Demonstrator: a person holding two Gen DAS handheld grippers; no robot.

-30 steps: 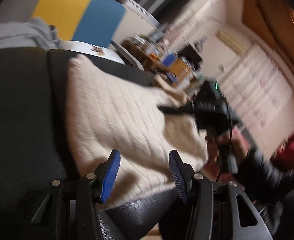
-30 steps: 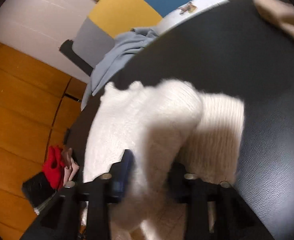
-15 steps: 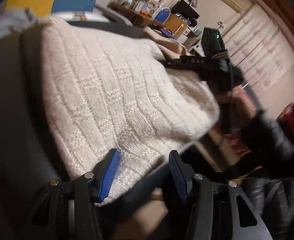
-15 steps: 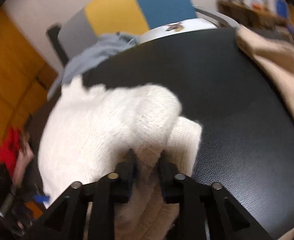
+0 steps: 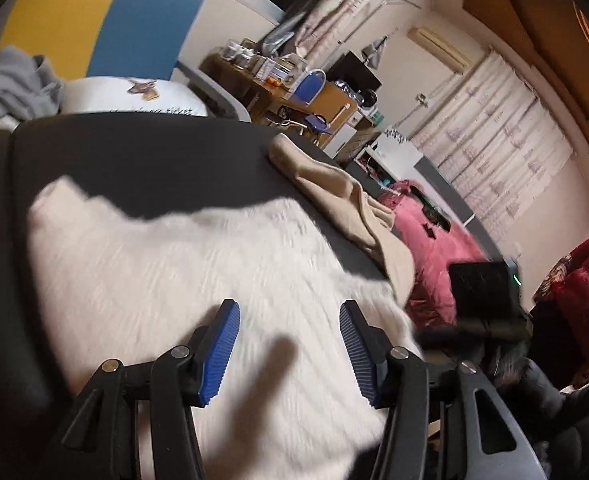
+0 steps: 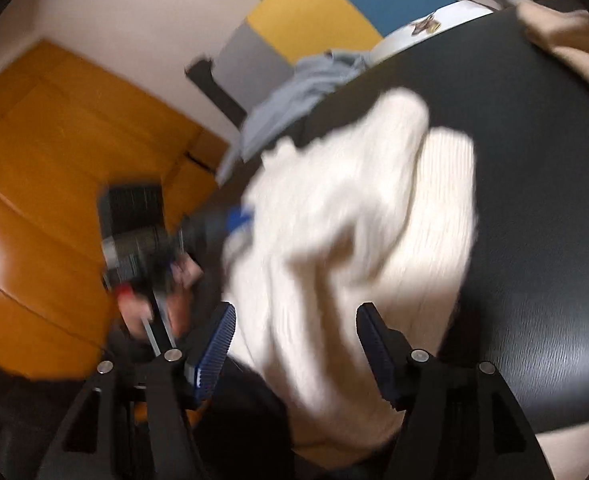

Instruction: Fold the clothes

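Note:
A cream knit sweater [image 5: 182, 280] lies folded on the black table [image 5: 142, 160], its near edge at the table's front. My left gripper [image 5: 288, 350] is open just above the sweater's near part, holding nothing. In the right wrist view the same sweater [image 6: 354, 220] lies bunched, blurred by motion. My right gripper [image 6: 294, 348] is open over its near edge and empty. The left gripper [image 6: 198, 232] also shows in the right wrist view, at the sweater's left edge.
A beige garment [image 5: 346, 204] lies on the table's far right edge. A grey-blue garment [image 6: 294, 104] hangs at the table's far side. A pink garment [image 5: 426, 248] lies beyond the table. A white round table [image 5: 134, 96] stands behind.
My right gripper was shut on a fold of the sweater; it has let go and opened, and the fold has dropped. My left gripper stayed open and shifted over the sweater.

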